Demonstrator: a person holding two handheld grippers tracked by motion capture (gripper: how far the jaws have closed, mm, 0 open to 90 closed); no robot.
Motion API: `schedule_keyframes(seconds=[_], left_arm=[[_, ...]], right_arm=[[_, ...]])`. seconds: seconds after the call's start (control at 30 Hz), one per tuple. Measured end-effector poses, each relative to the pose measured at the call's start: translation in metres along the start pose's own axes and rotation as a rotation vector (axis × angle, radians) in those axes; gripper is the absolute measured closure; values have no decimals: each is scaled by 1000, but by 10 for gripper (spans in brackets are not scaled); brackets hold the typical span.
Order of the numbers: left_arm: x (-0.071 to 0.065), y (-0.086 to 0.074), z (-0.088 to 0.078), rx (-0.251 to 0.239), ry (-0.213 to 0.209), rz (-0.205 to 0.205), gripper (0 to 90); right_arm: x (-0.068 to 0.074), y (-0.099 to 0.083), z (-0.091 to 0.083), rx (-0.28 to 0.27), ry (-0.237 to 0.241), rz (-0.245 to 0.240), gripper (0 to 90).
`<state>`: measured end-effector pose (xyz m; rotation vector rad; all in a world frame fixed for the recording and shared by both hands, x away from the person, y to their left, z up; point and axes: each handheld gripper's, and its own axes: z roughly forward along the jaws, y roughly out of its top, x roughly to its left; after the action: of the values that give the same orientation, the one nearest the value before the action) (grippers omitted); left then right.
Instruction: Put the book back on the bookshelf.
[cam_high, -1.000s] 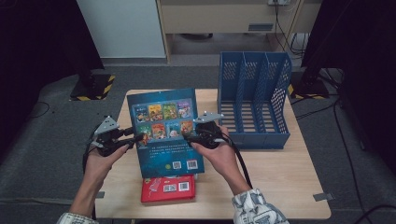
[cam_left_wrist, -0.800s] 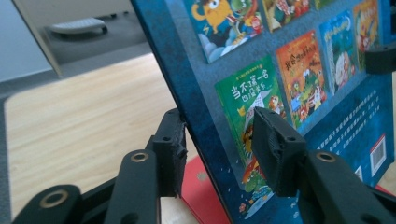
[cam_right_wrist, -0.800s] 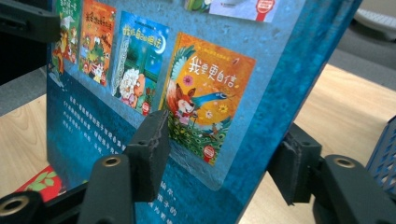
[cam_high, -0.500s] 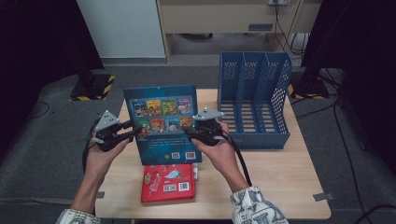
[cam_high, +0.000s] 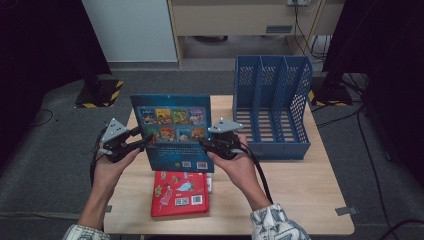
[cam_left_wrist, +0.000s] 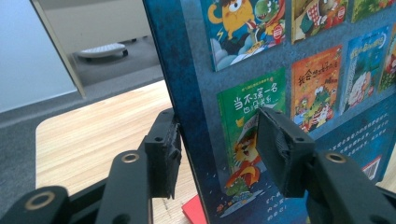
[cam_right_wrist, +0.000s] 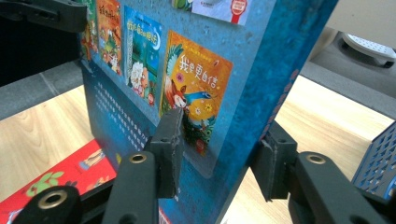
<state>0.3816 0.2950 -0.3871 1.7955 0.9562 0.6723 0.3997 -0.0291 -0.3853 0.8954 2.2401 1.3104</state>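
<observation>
Blue picture book (cam_high: 175, 131) stands upright above the wooden table (cam_high: 300, 190), pinched at both side edges. Left gripper (cam_high: 142, 142), jaws just eased a little, straddles its left edge; right gripper (cam_high: 206, 144), jaws just closing, clasps the right edge. Below lies a red book (cam_high: 180, 194); a blue file rack (cam_high: 272, 105) stands at the right.
</observation>
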Motion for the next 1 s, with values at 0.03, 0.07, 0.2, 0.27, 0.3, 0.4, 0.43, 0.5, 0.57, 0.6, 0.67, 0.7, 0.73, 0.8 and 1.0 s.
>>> schedule_keyframes(seconds=[0.03,0.07,0.2,0.27,0.3,0.4,0.43,0.5,0.57,0.6,0.67,0.7,0.73,0.8,1.0], left_arm=[[-2,-1,-3,-1,-1,14,488],[-2,-1,-3,-1,-1,14,487],[-2,-3,-9,-3,-22,15,487],[-4,-5,-12,-6,-27,21,484],[-4,-6,-13,-9,-29,20,485],[-7,-10,-16,-29,-40,16,451],[-7,-11,-16,-33,-46,13,437],[-7,-13,-17,-38,-48,12,435],[-7,-14,-18,-45,-56,10,428],[-7,-14,-18,-46,-61,11,417],[-8,-15,-19,-52,-75,10,409],[-9,-15,-19,-53,-76,16,405],[-10,-15,-18,-54,-78,18,405],[-12,-16,-17,-58,-79,18,365],[-15,-27,-10,-33,-82,11,327]], right_arm=[[2,-2,-3,-5,4,-15,587],[2,-2,-3,-5,4,-15,587],[6,-2,-6,-6,9,-34,589],[7,-3,-9,-9,16,-39,592],[8,-3,-10,-10,19,-42,593],[10,-5,-13,-18,32,-46,597],[11,-5,-14,-25,36,-45,596],[12,-6,-15,-25,43,-45,591],[13,-6,-16,-24,55,-52,572],[14,-6,-17,-29,69,-58,566],[16,-5,-17,-42,98,-67,586],[19,-4,-17,-51,116,-79,588],[19,-4,-17,-51,116,-79,588],[29,2,-15,-73,129,-109,576],[33,5,-13,-104,178,-101,614]])
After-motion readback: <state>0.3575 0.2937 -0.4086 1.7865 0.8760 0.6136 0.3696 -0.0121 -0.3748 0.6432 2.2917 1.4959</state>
